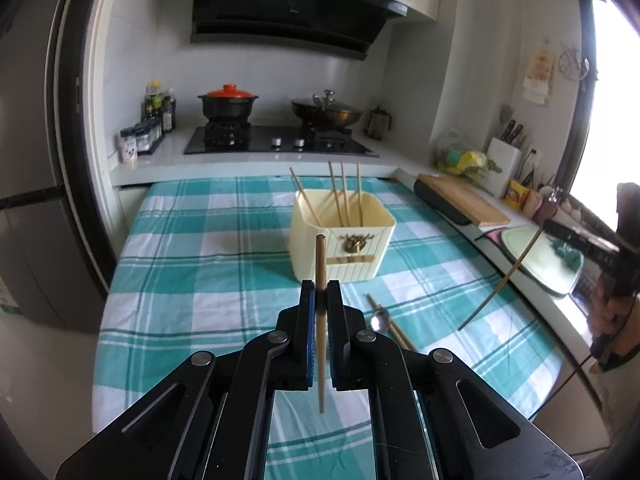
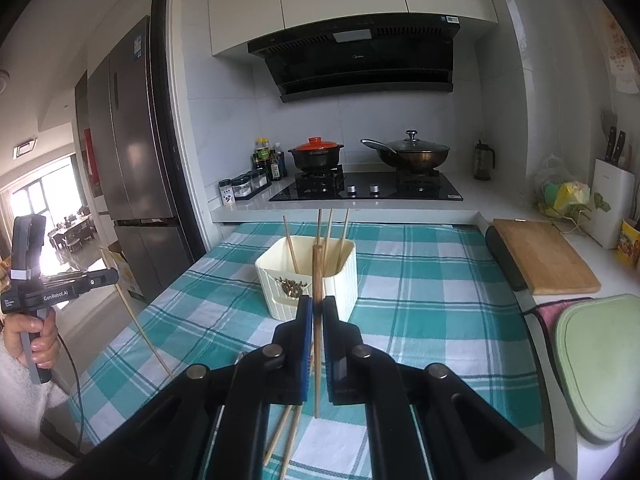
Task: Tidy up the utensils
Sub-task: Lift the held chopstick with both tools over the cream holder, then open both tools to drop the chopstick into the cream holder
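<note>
Teal-and-white checked cloth [image 1: 208, 248] covers the tabletop [image 2: 436, 280], which butts against a white kitchen counter [image 1: 248, 162] carrying a black gas hob [image 1: 276, 140]. At far left on that counter stand spice jars [image 1: 136, 142] and dark sauce bottles [image 1: 160, 106], then a black clay pot with an orange lid [image 1: 229, 103] and a lidded wok [image 1: 327, 112] on the burners.

Lower down, the left claw [image 1: 321, 294] is clamped on a pale bamboo chopstick [image 1: 320, 320], held nearly upright between its blue pads with both ends sticking out. Just beyond it sits a cream ribbed utensil holder [image 1: 344, 240] on the cloth, with four chopsticks [image 1: 343, 196] leaning inside. To the right of the claw, a metal spoon [image 1: 379, 320] and a pair of loose chopsticks [image 1: 394, 330] lie together on the cloth.

Further right, the right claw [image 2: 318, 308] is clamped on a darker wooden chopstick [image 2: 317, 340], also held nearly upright, in front of the same holder. A wooden cutting board [image 2: 540, 256] and a pale green board [image 2: 600, 364] rest on the side counter, with a white knife block [image 2: 610, 200] behind them.
</note>
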### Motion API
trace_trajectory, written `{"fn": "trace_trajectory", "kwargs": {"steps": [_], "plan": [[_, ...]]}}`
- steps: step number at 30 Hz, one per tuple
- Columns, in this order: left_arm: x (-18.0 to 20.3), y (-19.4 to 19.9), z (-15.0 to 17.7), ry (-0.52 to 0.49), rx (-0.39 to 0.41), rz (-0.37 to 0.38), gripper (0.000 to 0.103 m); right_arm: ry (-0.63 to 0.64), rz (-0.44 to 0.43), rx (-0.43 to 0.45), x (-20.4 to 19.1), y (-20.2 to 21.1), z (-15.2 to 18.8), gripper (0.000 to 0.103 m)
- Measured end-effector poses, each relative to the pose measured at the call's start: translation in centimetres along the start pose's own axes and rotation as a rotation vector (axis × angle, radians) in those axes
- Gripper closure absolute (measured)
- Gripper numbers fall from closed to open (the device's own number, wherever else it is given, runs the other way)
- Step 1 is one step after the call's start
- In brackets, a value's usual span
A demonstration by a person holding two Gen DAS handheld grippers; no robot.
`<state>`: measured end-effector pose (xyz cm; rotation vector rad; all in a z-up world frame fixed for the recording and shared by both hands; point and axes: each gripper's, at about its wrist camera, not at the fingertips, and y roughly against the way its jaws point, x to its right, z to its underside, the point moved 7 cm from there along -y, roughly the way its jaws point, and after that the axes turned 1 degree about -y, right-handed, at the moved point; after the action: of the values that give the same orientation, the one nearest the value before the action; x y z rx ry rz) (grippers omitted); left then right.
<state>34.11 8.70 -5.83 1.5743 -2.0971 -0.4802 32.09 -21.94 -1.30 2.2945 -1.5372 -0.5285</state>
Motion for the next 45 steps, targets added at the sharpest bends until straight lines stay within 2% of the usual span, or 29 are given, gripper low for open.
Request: {"fn": "trace_trajectory", "kwargs": {"steps": [4,7,10,16,20,24,28,32,34,37,38,39,40,41,42,43,45], "plan": [[-0.8,-1.0,-0.1,0.025,-0.019,0.001,0.099,0.016,0.015,0.004,0.5,-0.7,-1.3,0.098],[-1.2,-0.9,-1.7,0.030,0.002,0.005,0.099,0.036,0.028,0.008,0.8,-1.7,-2.8,0.098],[-1.4,-0.5,-4.7,0.033,0.047,0.010,0.099,0.057,0.037,0.031,0.9,-2.9,-5.1,0.098],[-0.8,-0.7,-12.0,0.019,0.168,-0.009,0.099,0.091,0.024,0.138,0.1,-5.3,-11.0,0.098],[-0.6,-3.6,-16.8,0.053,0.221,-0.013,0.099,0.085,-0.019,0.195,-0.8,-8.5,-14.2,0.098],[-0.4,-8.4,-19.5,0.075,0.233,-0.043,0.099,0.088,-0.028,0.167,-1.0,-13.0,-14.6,0.098],[-0.3,-13.9,-19.2,0.079,0.150,-0.054,0.099,0.067,-0.053,0.015,-0.3,-19.2,-12.7,0.098],[-0.3,-19.9,-17.2,0.061,-0.015,-0.081,0.100,0.031,-0.097,-0.188,0.5,-24.9,-10.0,0.098],[-0.4,-22.0,-16.0,0.059,-0.082,-0.097,0.099,0.028,-0.078,-0.221,1.0,-26.3,-9.2,0.097],[-0.4,-24.5,-14.2,0.084,-0.178,-0.073,0.098,0.025,-0.077,-0.258,1.2,-28.1,-8.4,0.095],[-0.6,-25.0,-13.5,0.099,-0.206,-0.073,0.098,0.018,-0.076,-0.260,1.1,-28.4,-8.3,0.090],[-0.7,-25.2,-12.9,0.110,-0.224,-0.078,0.093,0.004,-0.071,-0.254,1.3,-28.5,-8.4,0.074],[-0.8,-25.3,-12.6,0.116,-0.234,-0.081,0.078,-0.014,-0.065,-0.241,1.4,-28.2,-8.5,0.061],[-1.1,-25.0,-12.2,0.119,-0.242,-0.087,0.069,-0.036,-0.066,-0.221,1.6,-27.5,-8.6,0.060],[-1.3,-24.5,-11.8,0.118,-0.243,-0.095,0.053,-0.048,-0.072,-0.210,1.7,-26.9,-8.8,0.060],[-1.5,-23.6,-11.3,0.104,-0.240,-0.109,0.044,-0.052,-0.079,-0.199,1.7,-26.0,-8.7,0.060],[-1.6,-22.0,-10.2,0.065,-0.245,-0.124,0.036,-0.024,-0.070,-0.185,1.7,-23.8,-8.1,0.060]]}}
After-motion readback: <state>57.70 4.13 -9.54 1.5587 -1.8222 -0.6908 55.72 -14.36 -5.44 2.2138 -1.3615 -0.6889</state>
